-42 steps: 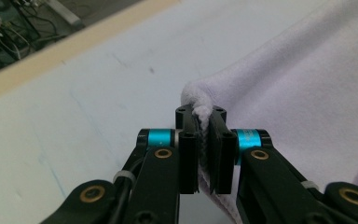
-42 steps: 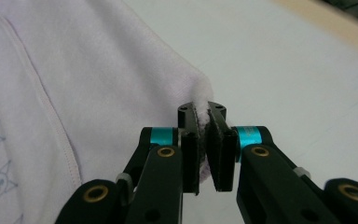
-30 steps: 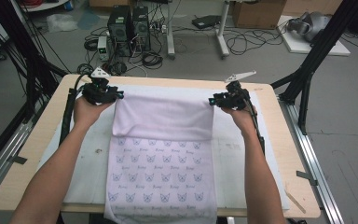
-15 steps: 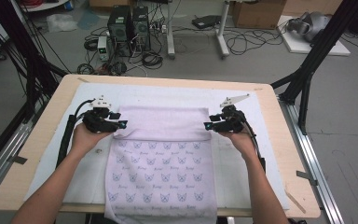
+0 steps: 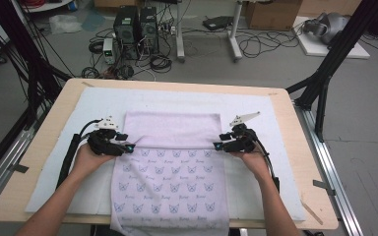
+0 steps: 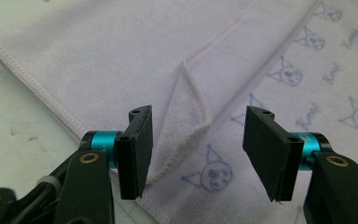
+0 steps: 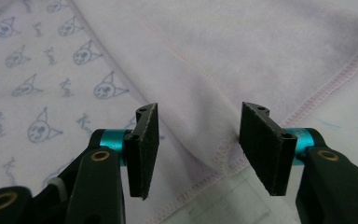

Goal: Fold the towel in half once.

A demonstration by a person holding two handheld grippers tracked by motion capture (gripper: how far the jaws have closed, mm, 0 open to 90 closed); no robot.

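Observation:
A pale lilac towel (image 5: 170,162) printed with small blue cat faces lies on the white mat; its far part is folded back toward me, plain side up (image 5: 172,130). My left gripper (image 5: 129,146) is open at the folded flap's left corner (image 6: 186,130), which lies between its jaws. My right gripper (image 5: 217,146) is open at the flap's right corner (image 7: 214,154), jaws on either side of the hem. The printed side (image 6: 335,79) (image 7: 42,74) lies flat beside each corner. The towel's near end hangs over the table's front edge.
A white mat (image 5: 275,128) covers most of the wooden table (image 5: 54,115). Black frame legs stand at left and right (image 5: 325,83). Computers, cables and boxes lie on the floor beyond the far edge (image 5: 138,24).
Both grippers have come toward me from the far edge, bringing the towel's far end over into a fold. Their jaws now stand open around the corners.

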